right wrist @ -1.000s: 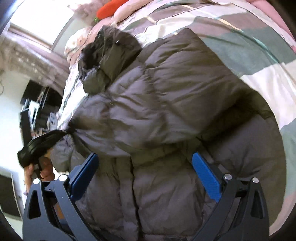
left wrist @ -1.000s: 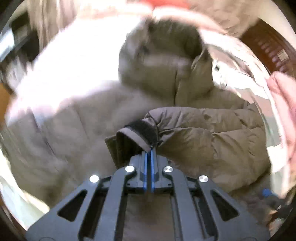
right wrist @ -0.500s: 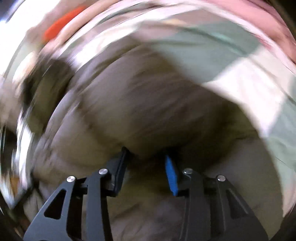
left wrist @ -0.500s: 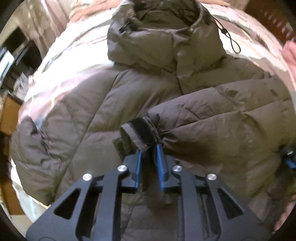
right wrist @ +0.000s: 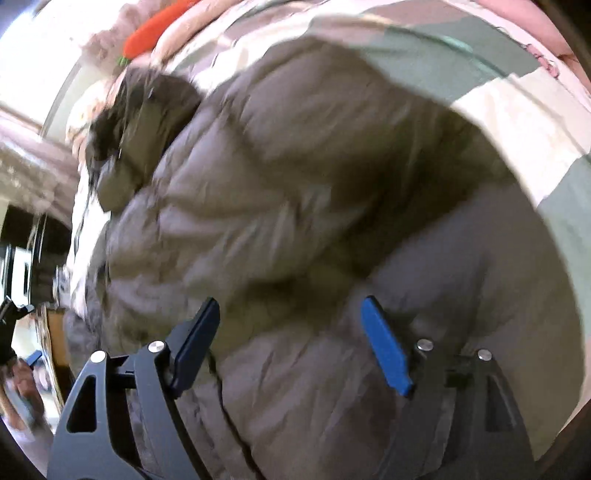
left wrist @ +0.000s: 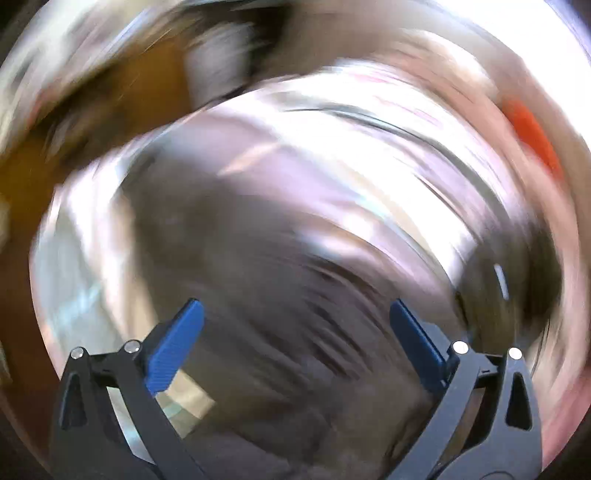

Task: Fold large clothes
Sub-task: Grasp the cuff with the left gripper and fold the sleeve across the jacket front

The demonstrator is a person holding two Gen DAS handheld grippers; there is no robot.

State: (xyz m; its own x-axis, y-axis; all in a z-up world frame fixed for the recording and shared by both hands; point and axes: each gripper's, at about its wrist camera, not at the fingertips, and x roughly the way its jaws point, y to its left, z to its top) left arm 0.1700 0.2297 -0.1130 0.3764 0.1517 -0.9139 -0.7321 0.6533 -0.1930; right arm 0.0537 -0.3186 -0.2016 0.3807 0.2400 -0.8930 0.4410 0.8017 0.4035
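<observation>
A large grey-brown puffer jacket (right wrist: 295,206) lies spread on the bed, its dark hood (right wrist: 140,118) at the upper left of the right wrist view. One sleeve lies folded across the body. My right gripper (right wrist: 291,314) is open and empty just above the jacket's lower part. My left gripper (left wrist: 295,314) is open wide and empty; its view is heavily blurred, with a dark mass of jacket (left wrist: 258,295) under the fingers. The left gripper also shows at the left edge of the right wrist view (right wrist: 11,332), held in a hand.
The bed has a striped cover of green, cream and pink bands (right wrist: 517,122). An orange carrot-shaped toy (right wrist: 155,26) lies by the pillows at the top. Dark furniture (right wrist: 22,258) and a brown wooden surface (left wrist: 44,184) stand beside the bed.
My left gripper has let go of the sleeve cuff, opened wide and swung away fast. My right gripper has opened wider again and stays over the jacket.
</observation>
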